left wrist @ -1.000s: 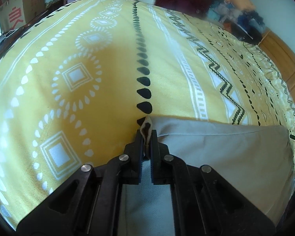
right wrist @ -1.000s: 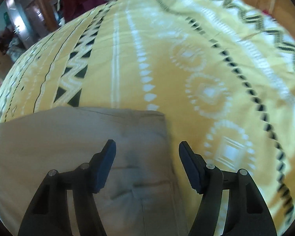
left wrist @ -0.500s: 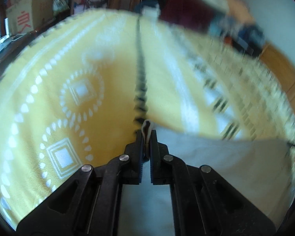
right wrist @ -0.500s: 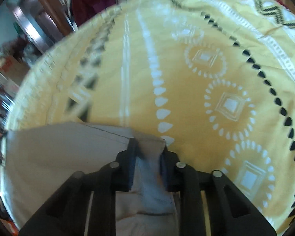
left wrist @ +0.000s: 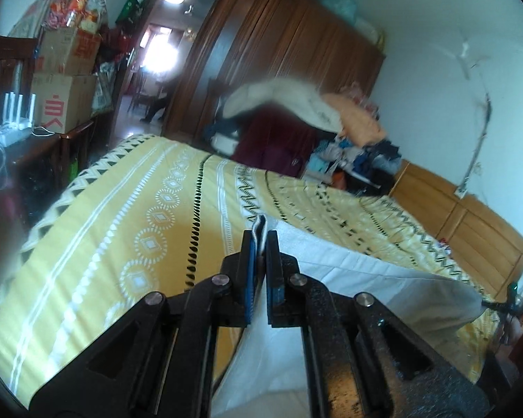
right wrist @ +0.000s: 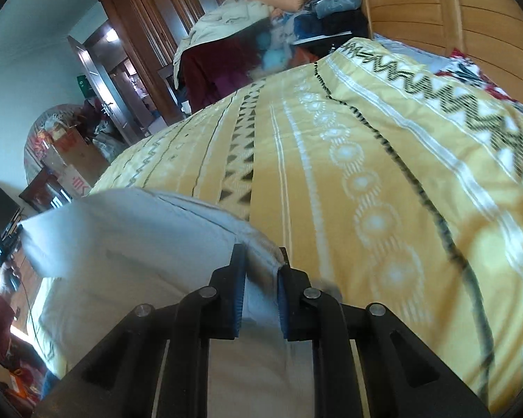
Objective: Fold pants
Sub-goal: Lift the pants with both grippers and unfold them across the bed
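Pants (left wrist: 348, 271), lying on the bed (left wrist: 129, 230) a second ago, now hang lifted above it, both the left gripper (left wrist: 260, 244) and the right gripper (right wrist: 261, 261) having their fingers closed on corners, so the next fold can begin.

The pants (left wrist: 366, 278) hang above the bed (left wrist: 122, 226), wardrobe (left wrist: 279, 52) behind it.

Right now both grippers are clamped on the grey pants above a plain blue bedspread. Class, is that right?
One detail is wrong. Both the left gripper and right gripper do clamp the grey pants, but the left wrist view shows the bedspread is yellow and patterned, not plain blue.
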`<state>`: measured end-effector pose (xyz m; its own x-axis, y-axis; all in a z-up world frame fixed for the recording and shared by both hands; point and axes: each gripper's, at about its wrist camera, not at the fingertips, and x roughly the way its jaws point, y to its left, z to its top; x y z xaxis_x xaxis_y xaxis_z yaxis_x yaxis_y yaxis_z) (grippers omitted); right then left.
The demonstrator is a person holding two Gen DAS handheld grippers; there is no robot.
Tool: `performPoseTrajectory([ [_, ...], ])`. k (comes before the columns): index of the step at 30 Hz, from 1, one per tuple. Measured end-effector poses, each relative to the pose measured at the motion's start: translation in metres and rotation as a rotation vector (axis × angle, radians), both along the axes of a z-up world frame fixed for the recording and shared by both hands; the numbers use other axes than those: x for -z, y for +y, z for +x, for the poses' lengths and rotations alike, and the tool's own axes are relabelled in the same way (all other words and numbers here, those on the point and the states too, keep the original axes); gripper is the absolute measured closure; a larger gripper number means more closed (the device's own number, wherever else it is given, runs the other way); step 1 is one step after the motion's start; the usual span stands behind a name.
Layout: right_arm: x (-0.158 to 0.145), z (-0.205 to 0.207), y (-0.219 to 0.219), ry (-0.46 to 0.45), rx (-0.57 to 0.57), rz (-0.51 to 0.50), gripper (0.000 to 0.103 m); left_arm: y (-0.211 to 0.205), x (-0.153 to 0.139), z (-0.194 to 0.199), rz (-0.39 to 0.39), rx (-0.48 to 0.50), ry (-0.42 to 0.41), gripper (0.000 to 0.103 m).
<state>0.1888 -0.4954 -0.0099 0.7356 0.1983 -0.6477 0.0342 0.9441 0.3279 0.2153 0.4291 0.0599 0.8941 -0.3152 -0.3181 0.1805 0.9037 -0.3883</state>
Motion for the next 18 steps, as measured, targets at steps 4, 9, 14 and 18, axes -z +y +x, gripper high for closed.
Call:
performPoseTrajectory([
  [4,0.02,-0.069,0.003,0.051,0.006,0.003,0.085,0.003,0.02,-0.047,-0.003,-0.001,0.059,0.098],
  [9,0.079,-0.127,0.01,0.196,0.01,0.002,0.087,0.016,0.115,-0.09,-0.083,-0.041,0.317,0.097],
  [14,0.073,-0.131,0.027,0.175,0.017,-0.108,0.074,0.02,0.179,-0.102,-0.148,-0.104,0.487,0.097],
  [18,0.062,-0.132,0.04,0.21,0.012,-0.198,0.069,0.019,0.171,-0.093,-0.166,-0.104,0.458,0.097],
])
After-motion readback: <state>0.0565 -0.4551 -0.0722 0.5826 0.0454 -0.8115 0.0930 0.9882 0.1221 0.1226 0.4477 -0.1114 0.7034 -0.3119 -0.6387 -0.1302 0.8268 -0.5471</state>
